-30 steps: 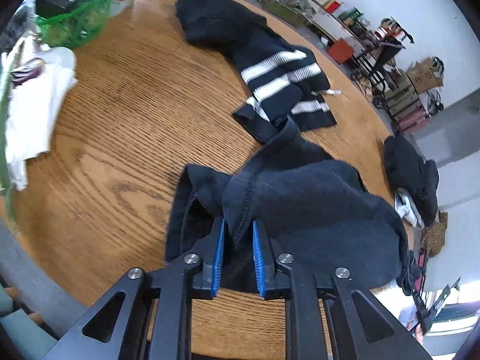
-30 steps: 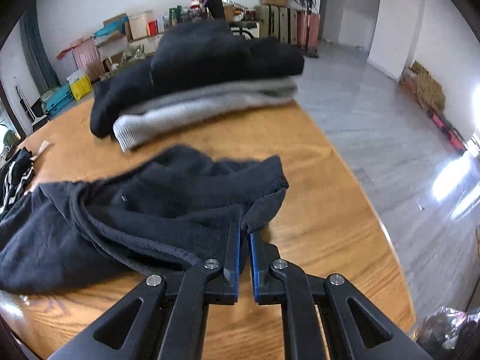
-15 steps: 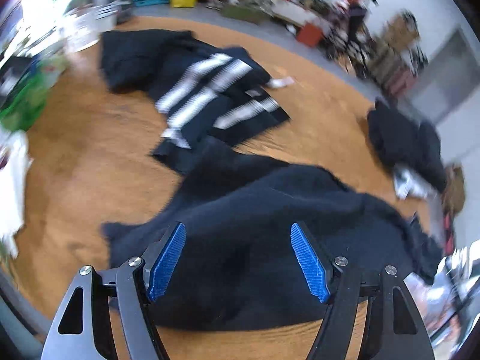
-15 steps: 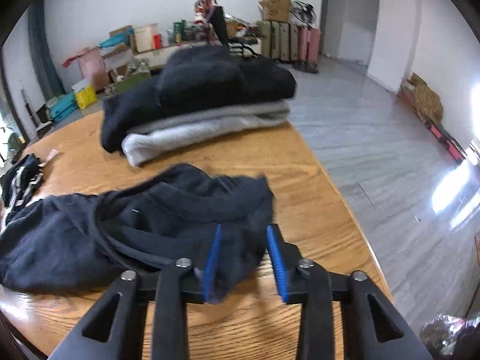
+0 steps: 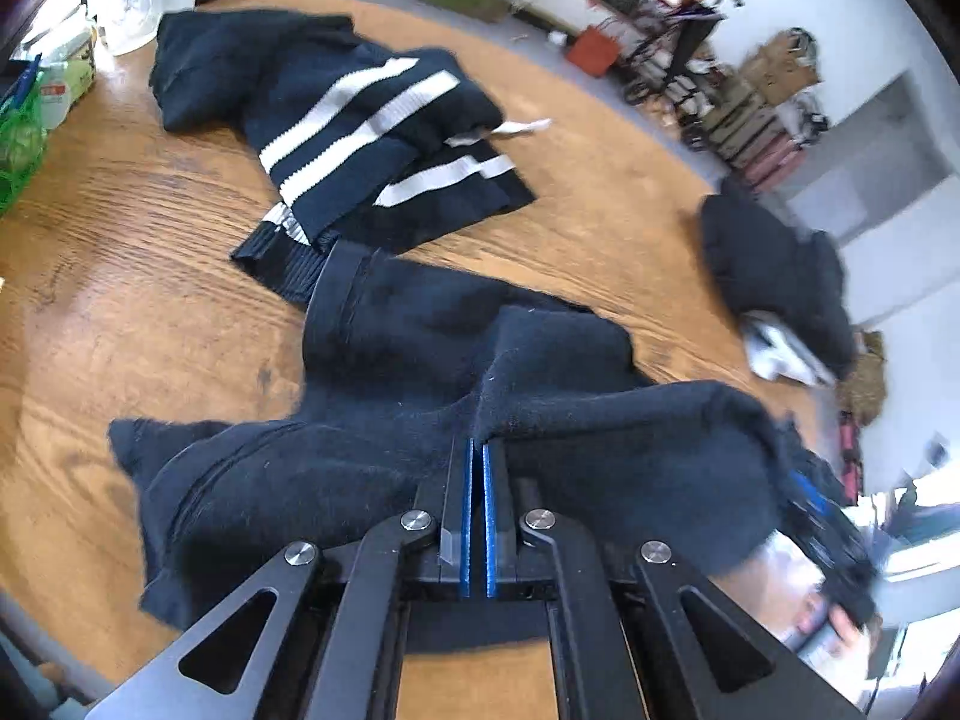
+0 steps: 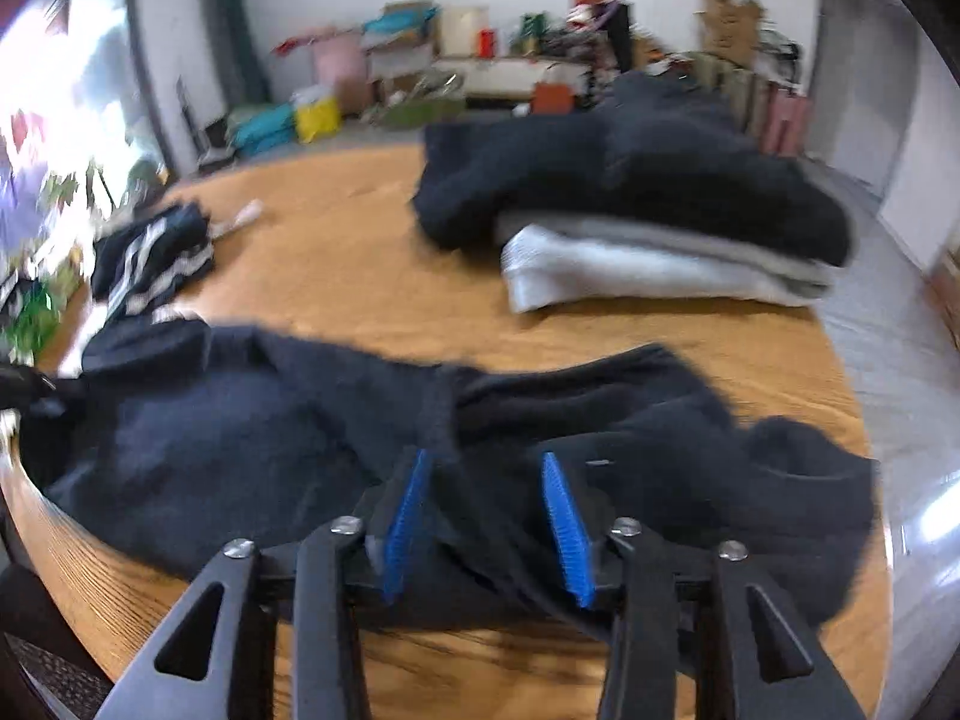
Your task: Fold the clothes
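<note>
Two hand-held grippers over black garment (image 5: 372, 372), no writing legible

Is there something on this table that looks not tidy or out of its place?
Yes. The dark garment under the grippers lies bunched and creased, not flat. The striped sweater behind it is crumpled and skewed. Only the folded pile at the table's far edge looks neat.

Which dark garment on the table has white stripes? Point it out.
The striped sweater at the table's far side. The dark garment by the jaws and the folded pile are plain.
</note>
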The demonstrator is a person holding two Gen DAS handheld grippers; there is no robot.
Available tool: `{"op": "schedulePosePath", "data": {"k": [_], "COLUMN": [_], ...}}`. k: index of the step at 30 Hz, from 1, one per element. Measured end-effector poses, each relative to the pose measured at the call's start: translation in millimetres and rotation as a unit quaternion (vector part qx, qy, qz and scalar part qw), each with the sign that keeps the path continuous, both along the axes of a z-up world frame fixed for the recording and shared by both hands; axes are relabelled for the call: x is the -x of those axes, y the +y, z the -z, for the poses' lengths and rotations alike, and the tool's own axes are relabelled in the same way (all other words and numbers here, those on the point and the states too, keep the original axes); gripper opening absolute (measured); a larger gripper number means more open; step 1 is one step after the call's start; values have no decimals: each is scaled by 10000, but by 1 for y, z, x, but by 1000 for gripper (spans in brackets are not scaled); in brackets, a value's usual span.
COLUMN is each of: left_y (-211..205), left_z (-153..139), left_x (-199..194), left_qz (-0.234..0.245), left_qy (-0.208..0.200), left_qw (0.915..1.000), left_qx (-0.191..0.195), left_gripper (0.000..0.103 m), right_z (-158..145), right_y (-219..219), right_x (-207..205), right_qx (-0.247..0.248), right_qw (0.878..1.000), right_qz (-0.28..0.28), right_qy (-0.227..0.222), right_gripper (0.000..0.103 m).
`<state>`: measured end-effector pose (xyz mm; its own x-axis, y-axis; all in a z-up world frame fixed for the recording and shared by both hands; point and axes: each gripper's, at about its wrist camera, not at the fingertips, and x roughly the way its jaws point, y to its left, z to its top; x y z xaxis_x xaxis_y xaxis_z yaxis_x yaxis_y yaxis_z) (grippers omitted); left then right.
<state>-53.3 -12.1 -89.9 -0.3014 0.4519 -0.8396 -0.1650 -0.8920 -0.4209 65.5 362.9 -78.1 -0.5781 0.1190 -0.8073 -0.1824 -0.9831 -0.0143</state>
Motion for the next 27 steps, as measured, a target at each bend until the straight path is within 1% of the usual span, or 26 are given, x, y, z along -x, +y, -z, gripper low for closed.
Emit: {"op": "schedulePosePath", "data": {"k": [2,3,5,7,8,11,14,16,18,19,20,21,22,23,24,25,26,27], "left_y": [-8,-12,-18,-18,-17,-14,-12,-16,-20,-24,-29,-34,-39,-42,-42,-41,-39,-39], "left_z": [-9,-13,-20,-22,-21,-19,-15,-16,-21,-27,-35,-42,-49,-54,-57,-55,-50,-41], "left_x": [-18,-28,-50,-70,-81,-115,-135,-138,-137,-132,-127,-121,-114,-107,-100,-92,-83,-75], "left_qz": [67,123,282,501,630,1006,1287,1286,1246,1162,1049,879,682,507,380,294,231,122], "left_qy": [-37,-62,-106,-159,-196,-315,-436,-520,-523,-391,-254,-106,52,212,375,433,371,214], "left_qw": [9997,9992,9976,9960,9951,9926,9904,9902,9908,9924,9941,9959,9974,9983,9985,9986,9989,9994], "left_qx": [-247,-381,-622,-725,-737,-610,-265,-131,-41,-70,-108,-167,-220,-212,-121,14,149,243], "left_gripper": [3,3,3,3,3,3,3,8,10,15,20,35,59,72,79,79,79,79], "right_z": [10,12,7,-2,-5,-8,1,11,16,16,11,5,-1,-8,-16,-23,-26,-30], "right_y": [-7,-9,-9,-4,-1,7,4,1,1,2,5,9,14,19,25,31,37,43], "right_x": [1,-2,-17,-41,-52,-96,-135,-153,-165,-169,-171,-172,-170,-169,-166,-161,-154,-147], "right_qx": [6,34,45,71,95,241,317,399,462,477,446,398,375,323,233,178,180,183], "right_qw": [9999,9998,10000,9999,9998,9993,9982,9968,9958,9955,9957,9960,9963,9966,9969,9968,9962,9954], "right_qz": [-40,-58,-45,63,122,274,307,326,361,393,470,553,591,636,696,765,852,939], "right_qy": [-135,-164,-61,92,85,-83,-418,-617,-708,-723,-661,-571,-498,-403,-285,-174,-73,27], "right_gripper": [8,8,7,7,7,7,7,8,13,22,32,36,38,42,45,47,47,47]}}
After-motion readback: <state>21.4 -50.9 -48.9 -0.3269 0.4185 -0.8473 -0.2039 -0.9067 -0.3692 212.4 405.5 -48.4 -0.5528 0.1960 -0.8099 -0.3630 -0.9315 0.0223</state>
